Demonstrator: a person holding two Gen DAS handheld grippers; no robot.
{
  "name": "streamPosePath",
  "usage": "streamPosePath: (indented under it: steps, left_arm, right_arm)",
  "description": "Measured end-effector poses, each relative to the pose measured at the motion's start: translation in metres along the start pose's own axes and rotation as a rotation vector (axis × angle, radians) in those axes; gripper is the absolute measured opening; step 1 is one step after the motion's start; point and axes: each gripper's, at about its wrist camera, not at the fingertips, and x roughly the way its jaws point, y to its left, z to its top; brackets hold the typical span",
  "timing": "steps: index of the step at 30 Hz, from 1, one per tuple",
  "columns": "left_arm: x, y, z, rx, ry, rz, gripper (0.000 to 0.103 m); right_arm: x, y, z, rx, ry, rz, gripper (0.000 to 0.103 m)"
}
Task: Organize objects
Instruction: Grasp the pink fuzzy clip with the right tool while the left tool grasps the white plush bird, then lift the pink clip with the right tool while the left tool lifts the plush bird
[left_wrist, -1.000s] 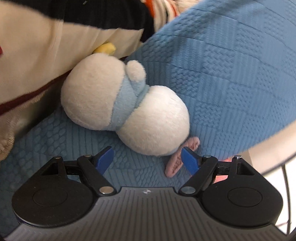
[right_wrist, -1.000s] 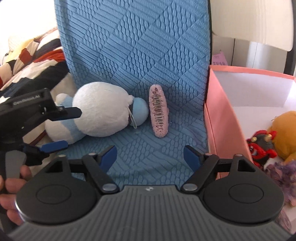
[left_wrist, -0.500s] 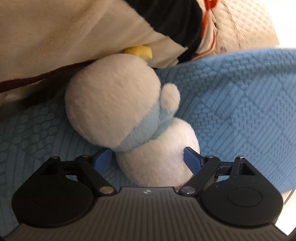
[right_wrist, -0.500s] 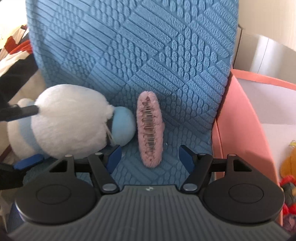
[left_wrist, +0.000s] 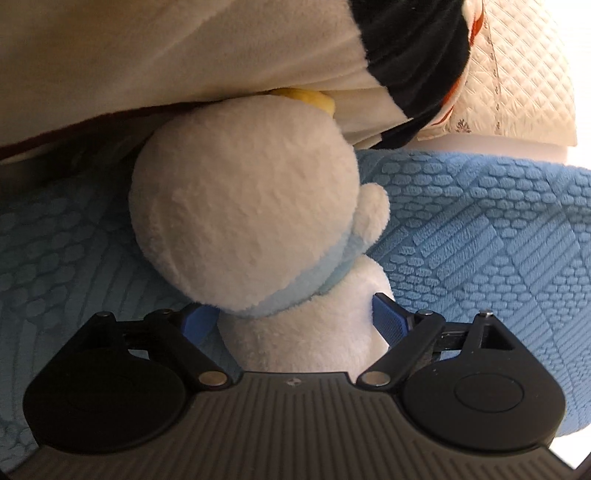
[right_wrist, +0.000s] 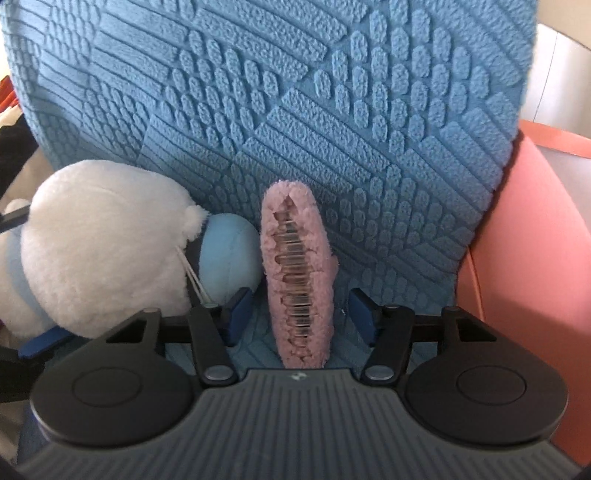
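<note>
No legible txt, labels or nos. anywhere; tiny emblem on each gripper body, unreadable.

We are seeing the plush toy (right_wrist: 103, 251) lying on the mat (right_wrist: 332, 110), just left of the hair clip (right_wrist: 299, 280). A box (right_wrist: 524, 236) is standing right of the mat. A blanket (left_wrist: 184, 55) is lying over the toy's far end.
</note>
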Motion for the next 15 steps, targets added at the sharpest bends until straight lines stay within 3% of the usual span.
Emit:
streamPosePath:
  steps: [1, 5, 15]
  left_arm:
    - [0.003, -0.001, 0.001, -0.004, 0.002, -0.002, 0.092]
    - [0.013, -0.006, 0.001, -0.023, 0.008, -0.014, 0.092]
    - [0.019, -0.025, -0.004, 0.018, 0.026, -0.005, 0.087]
  right_arm:
    - [0.002, 0.000, 0.001, 0.003, 0.006, 0.006, 0.049]
    - [0.009, 0.000, 0.003, 0.023, 0.021, 0.013, 0.039]
    - [-0.006, -0.005, 0.010, 0.020, 0.008, 0.002, 0.037]
